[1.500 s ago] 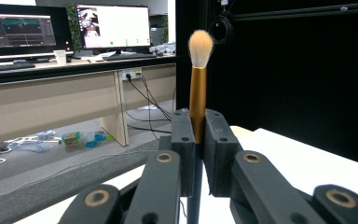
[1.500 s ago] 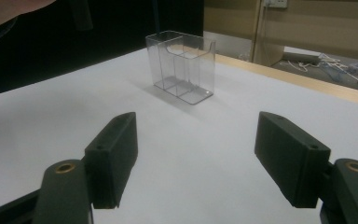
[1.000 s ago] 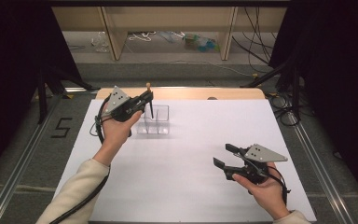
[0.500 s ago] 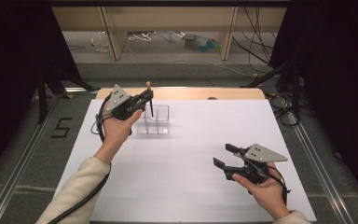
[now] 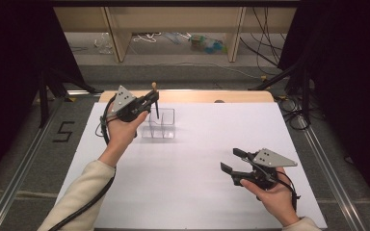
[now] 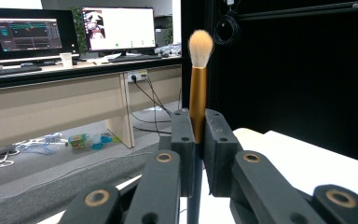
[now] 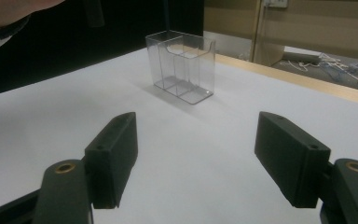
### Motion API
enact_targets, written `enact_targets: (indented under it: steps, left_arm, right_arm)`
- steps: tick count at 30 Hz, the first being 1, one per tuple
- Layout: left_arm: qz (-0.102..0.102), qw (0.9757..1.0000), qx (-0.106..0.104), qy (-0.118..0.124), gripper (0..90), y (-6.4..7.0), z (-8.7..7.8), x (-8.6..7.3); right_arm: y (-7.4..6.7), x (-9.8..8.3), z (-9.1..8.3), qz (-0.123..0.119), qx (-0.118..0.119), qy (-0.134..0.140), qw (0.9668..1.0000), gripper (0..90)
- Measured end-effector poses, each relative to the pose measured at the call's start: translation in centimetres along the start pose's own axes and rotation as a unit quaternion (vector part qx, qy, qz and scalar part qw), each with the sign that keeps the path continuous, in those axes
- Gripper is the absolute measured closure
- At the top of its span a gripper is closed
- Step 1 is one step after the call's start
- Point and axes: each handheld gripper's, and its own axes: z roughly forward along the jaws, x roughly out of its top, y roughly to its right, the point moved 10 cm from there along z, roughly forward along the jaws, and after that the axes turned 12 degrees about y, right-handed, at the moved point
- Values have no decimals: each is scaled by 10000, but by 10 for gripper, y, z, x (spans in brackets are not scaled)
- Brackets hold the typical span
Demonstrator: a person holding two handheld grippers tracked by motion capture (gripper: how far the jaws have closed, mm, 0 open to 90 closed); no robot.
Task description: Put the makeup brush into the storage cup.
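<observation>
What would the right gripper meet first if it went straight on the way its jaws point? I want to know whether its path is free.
Probably the clear organizer: the open right gripper faces it across bare white table. Height is hard to judge.

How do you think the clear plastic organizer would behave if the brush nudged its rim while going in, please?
The clear plastic organizer looks thin-walled and empty, so it is probably light and may slide on the smooth white table. It stands tall on a narrow base, so a push across its thin side could tip it. The makeup brush, clamped upright in the left gripper, looks rigid enough to shove it.
</observation>
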Motion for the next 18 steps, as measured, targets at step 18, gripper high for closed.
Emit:
enact_targets:
  steps: [18]
  left_arm:
    - [78, 10000, -12, 3, 835, -3, 5, -3]
  right_arm:
    - [0, 0, 0, 5, -2, 2, 10000, 308]
